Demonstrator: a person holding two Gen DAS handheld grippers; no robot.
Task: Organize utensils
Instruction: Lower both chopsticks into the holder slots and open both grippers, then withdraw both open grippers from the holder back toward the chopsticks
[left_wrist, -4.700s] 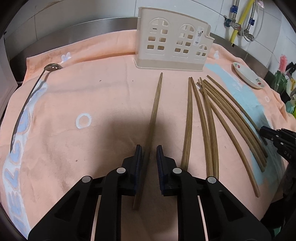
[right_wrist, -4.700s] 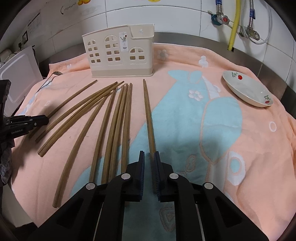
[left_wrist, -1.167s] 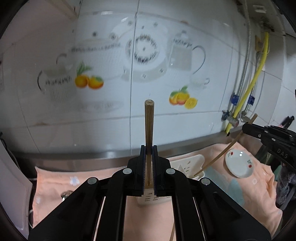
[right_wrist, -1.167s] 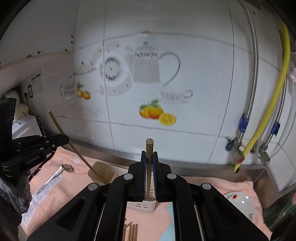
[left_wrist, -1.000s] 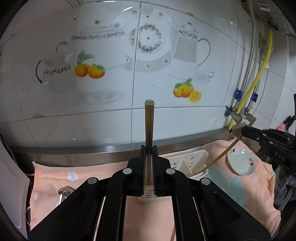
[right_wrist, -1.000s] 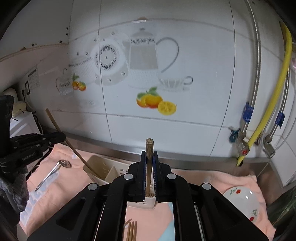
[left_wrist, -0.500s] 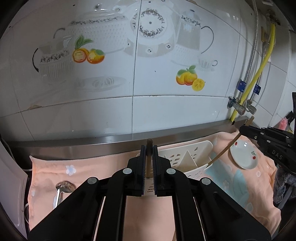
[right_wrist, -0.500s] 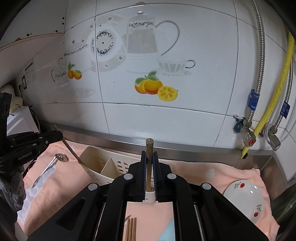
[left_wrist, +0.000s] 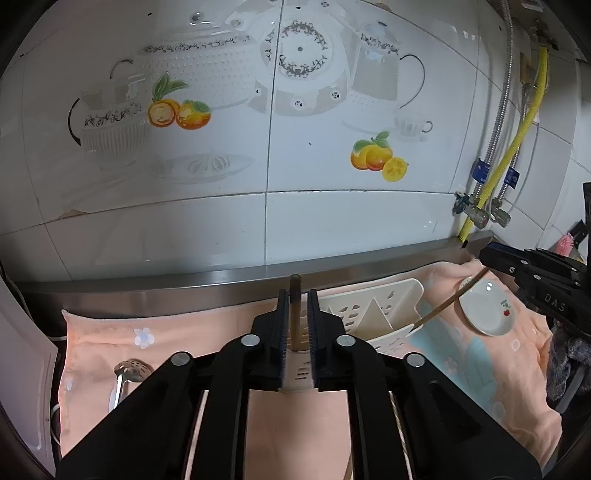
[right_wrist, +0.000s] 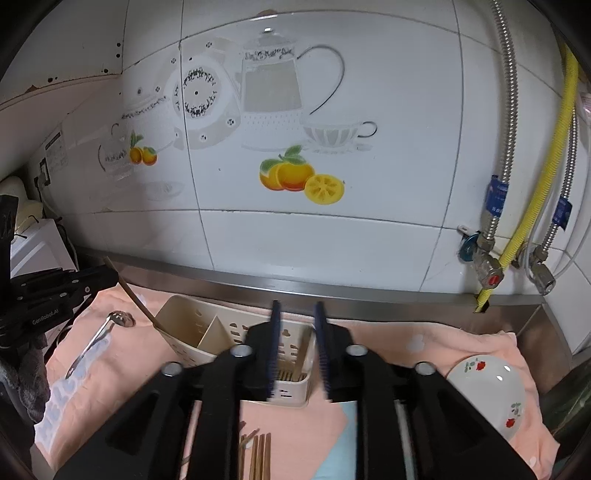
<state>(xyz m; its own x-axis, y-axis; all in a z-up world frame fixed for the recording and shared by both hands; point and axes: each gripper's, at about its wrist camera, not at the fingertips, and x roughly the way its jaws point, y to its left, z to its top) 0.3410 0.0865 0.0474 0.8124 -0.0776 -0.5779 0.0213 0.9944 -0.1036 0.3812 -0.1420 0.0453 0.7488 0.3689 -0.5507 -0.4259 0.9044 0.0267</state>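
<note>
Step in hand: dropping chopsticks into the cream plastic utensil holder with cut-out windows, which stands on the peach towel with pale blue patterns near the towel's back edge, by the steel ledge under the tiled wall.
Left gripper: its jaws have just been opening; a brown wooden chopstick stands upright between them with a slim gap on each side, so it looks let go, its lower end down in the holder.
Right gripper: its jaws have just been opening too, now a little apart and blurred; nothing is between the pads. Its own chopstick leans inside the holder's right compartment.
Next move, as I judge it: draw both grippers back without knocking the upright sticks, then go for the remaining brown chopsticks lying toward the towel's front edge.
Also there: a metal spoon near the towel's left edge, a white dish with red fruit print near its right edge.
Hard to make out: how many sticks remain, since the gripper bodies cover the towel's front; which compartment the left chopstick entered; the holder's floor.
</note>
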